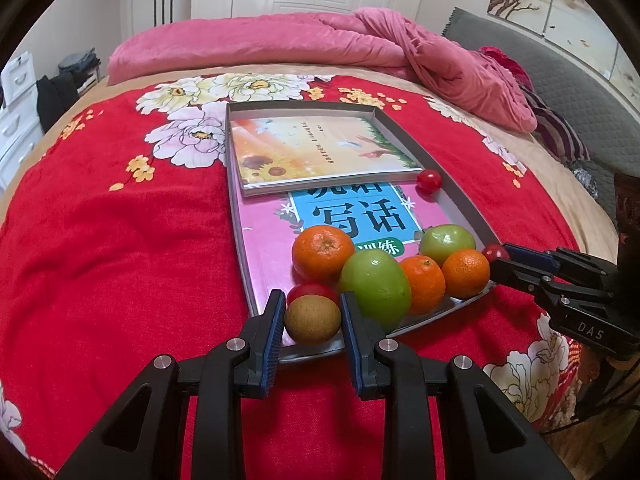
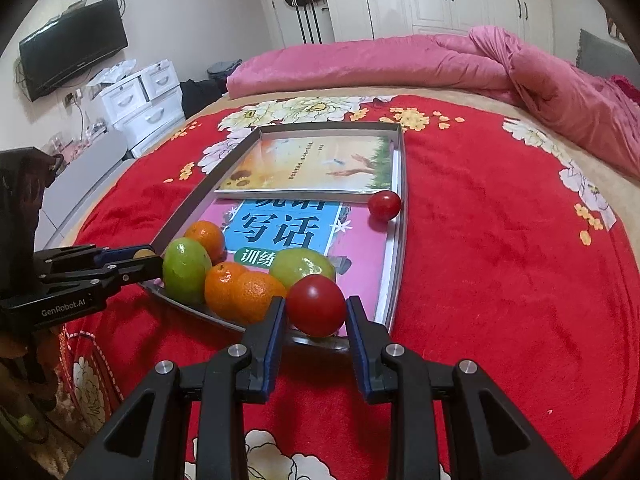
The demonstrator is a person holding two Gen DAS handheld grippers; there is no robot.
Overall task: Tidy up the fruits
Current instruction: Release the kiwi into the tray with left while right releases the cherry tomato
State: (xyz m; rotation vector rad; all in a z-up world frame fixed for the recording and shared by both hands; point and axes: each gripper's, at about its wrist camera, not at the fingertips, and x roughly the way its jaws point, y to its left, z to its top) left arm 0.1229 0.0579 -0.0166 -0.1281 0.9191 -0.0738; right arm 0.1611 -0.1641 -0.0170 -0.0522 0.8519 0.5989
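Holding the left end of the fruit row, the left gripper (image 1: 313,322) has its blue pads pressed to either side of a small tan-brown round fruit (image 1: 313,319), which sits at the near left corner of the metal tray (image 1: 236,216), just in front of a red tomato (image 1: 310,290) half hidden behind it. That fruit is nearly a ball, so it offers no long axis to line up with; what matters is that it lies squarely between the fingers and touches its neighbours closely. To its right along the tray's near edge come a large green fruit (image 1: 376,286), a big orange (image 1: 322,252) behind it, two smaller oranges (image 1: 424,284), and a second green fruit (image 1: 446,242). At the right end the right gripper (image 2: 316,314) is closed on a red cherry tomato (image 2: 316,304), gripped across its width at the near right corner of the tray. Another small tomato (image 2: 384,205) lies alone farther back, against the right wall beside two books (image 2: 312,168), nearer the right hand than the left. Judging from this, each hand could lift its fruit straight up, though the green fruit beside the left fingers may be nudged.
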